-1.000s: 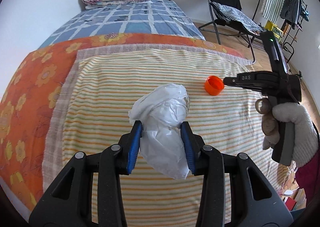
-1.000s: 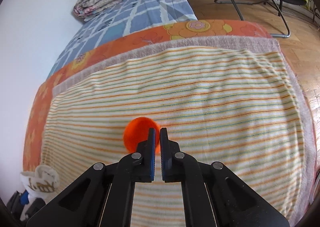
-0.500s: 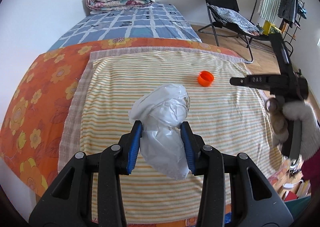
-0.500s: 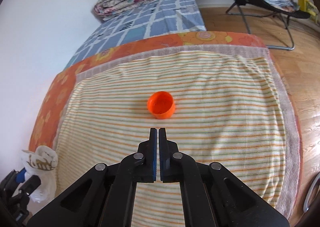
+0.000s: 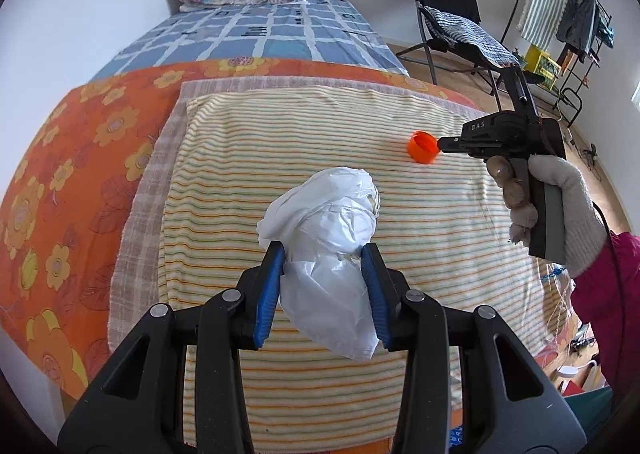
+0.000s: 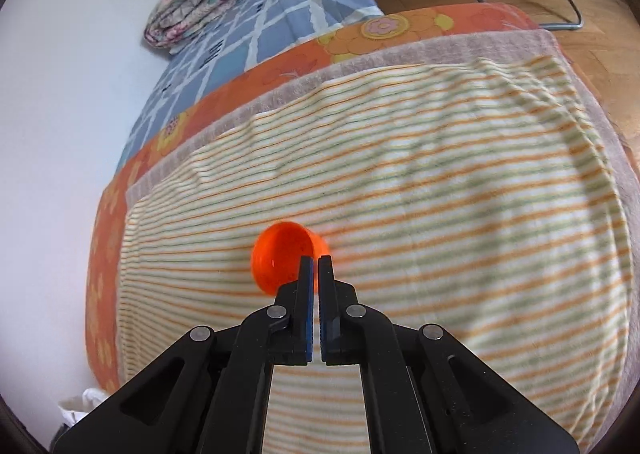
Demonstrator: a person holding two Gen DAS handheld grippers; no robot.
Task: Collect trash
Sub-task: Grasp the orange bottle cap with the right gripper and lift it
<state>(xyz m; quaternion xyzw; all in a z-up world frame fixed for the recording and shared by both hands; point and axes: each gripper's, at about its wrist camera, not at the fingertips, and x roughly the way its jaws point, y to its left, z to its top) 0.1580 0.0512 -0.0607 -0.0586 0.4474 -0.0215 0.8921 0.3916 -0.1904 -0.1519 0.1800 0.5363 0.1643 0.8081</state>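
Right tool at the orange cap, left tool carrying the white bag over the bed.

The left tool (image 5: 324, 286) grasps a crumpled, thin white plastic bag (image 5: 328, 238) between its blue pads. The right tool (image 6: 314, 274) is clenched with nothing visible between its fingers, its tip at the rim of the small round orange cap (image 6: 280, 258), which seems tipped on the soft striped blanket (image 6: 460, 194); the view is blurred. To lift the smooth, hard cap well, I think the fingers should first spread and straddle its wall.
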